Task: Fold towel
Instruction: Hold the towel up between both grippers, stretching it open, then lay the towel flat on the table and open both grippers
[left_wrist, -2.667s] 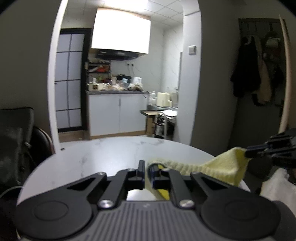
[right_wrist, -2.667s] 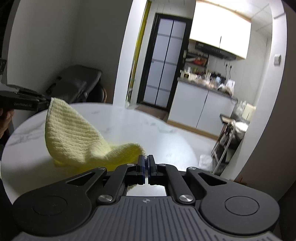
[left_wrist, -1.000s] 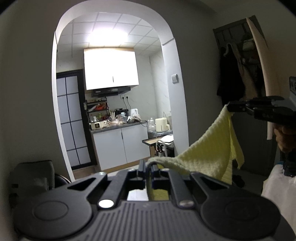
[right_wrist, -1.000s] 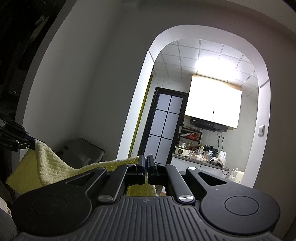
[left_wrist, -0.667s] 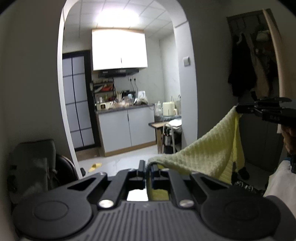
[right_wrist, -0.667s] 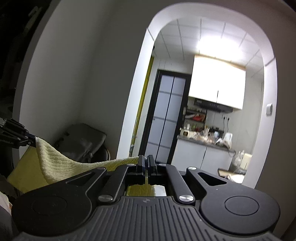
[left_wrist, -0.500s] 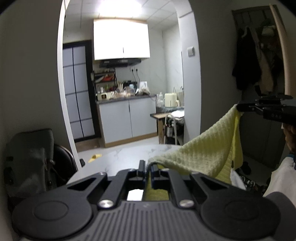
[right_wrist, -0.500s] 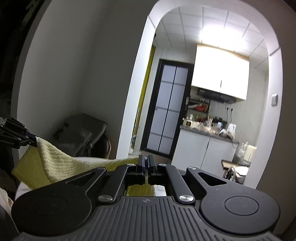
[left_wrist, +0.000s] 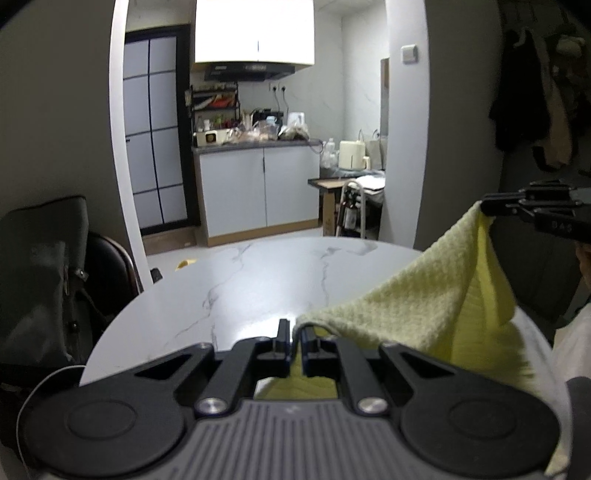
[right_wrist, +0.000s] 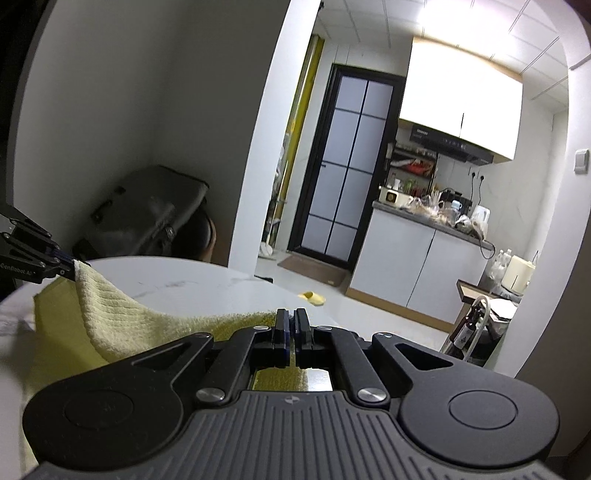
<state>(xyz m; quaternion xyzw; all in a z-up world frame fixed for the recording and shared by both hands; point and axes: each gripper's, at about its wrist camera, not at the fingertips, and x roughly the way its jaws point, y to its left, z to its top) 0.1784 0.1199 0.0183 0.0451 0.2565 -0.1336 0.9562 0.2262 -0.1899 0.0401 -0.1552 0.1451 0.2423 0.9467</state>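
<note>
A pale yellow waffle-weave towel (left_wrist: 417, 306) hangs stretched between my two grippers above a round white marble table (left_wrist: 258, 280). My left gripper (left_wrist: 293, 332) is shut on one corner of the towel. My right gripper (left_wrist: 484, 208) pinches the other corner at the right edge of the left wrist view. In the right wrist view the towel (right_wrist: 122, 325) sags from my right gripper (right_wrist: 291, 321), shut on it, over to my left gripper (right_wrist: 68, 267) at the far left. The towel's lower part drapes near the table (right_wrist: 221, 291); whether it touches I cannot tell.
A dark bag on a chair (left_wrist: 40, 280) stands left of the table. Beyond an arch lies a kitchen with white cabinets (left_wrist: 258, 188) and a cluttered counter. Coats (left_wrist: 535, 110) hang on the right wall. A small yellow scrap (right_wrist: 312, 297) lies on the floor.
Both grippers have come down and forward with the towel held between them. The table has come into view beneath, and the towel hangs lower over it.
</note>
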